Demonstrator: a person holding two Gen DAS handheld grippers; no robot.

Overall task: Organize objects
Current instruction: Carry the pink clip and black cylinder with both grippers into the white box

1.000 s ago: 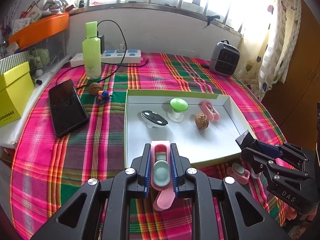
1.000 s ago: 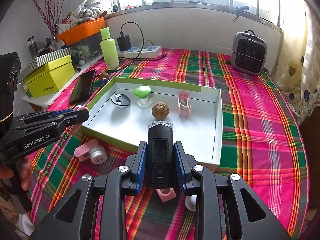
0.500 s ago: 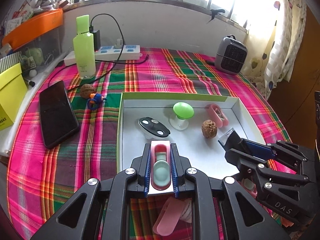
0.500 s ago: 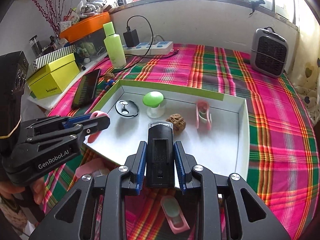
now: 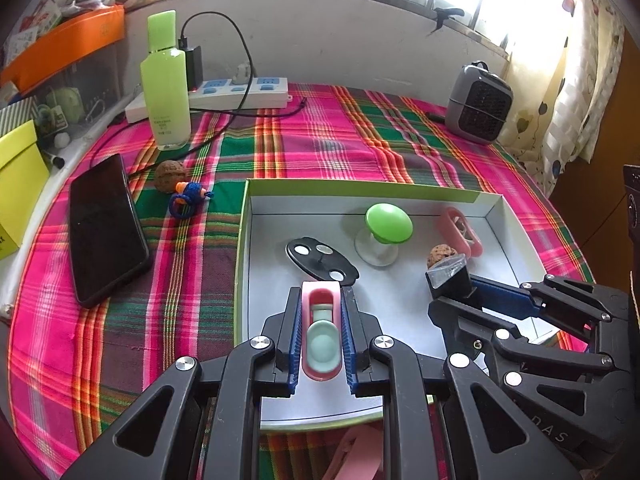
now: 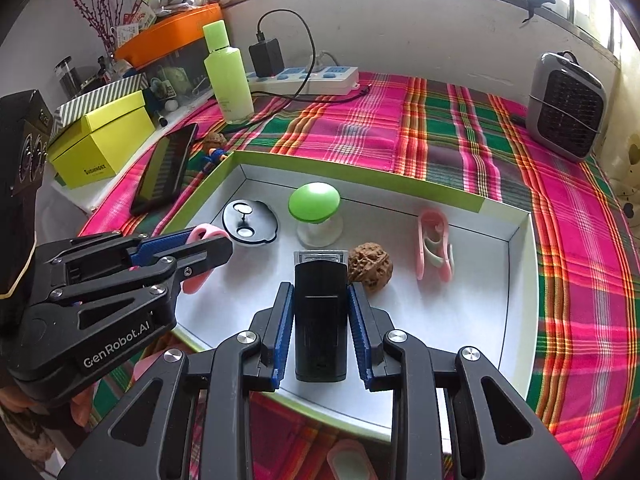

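Note:
My left gripper (image 5: 321, 300) is shut on a pink clip with a pale green pad (image 5: 321, 332), held over the near left part of the white tray (image 5: 400, 188). My right gripper (image 6: 320, 292) is shut on a black box-shaped device (image 6: 320, 316) above the tray's middle, just beside a walnut (image 6: 370, 266). In the tray lie a black disc (image 5: 322, 258), a green mushroom-shaped piece (image 5: 388, 224), the walnut (image 5: 439, 251) and a pink clip (image 5: 460, 230). The left gripper (image 6: 224, 245) shows at the left of the right wrist view with the pink clip (image 6: 204, 236) in it.
Left of the tray lie a black phone (image 5: 106, 226), a second walnut (image 5: 170, 175) and a blue cord loop (image 5: 186, 200). A green bottle (image 5: 165, 84), power strip (image 5: 240, 90) and grey heater (image 5: 478, 106) stand at the back. More pink pieces (image 6: 348, 460) lie in front of the tray.
Both grippers have moved forward from the cloth in front of the tray to over the tray's floor, carrying the pink clip and the black device with them. Grips are unchanged.

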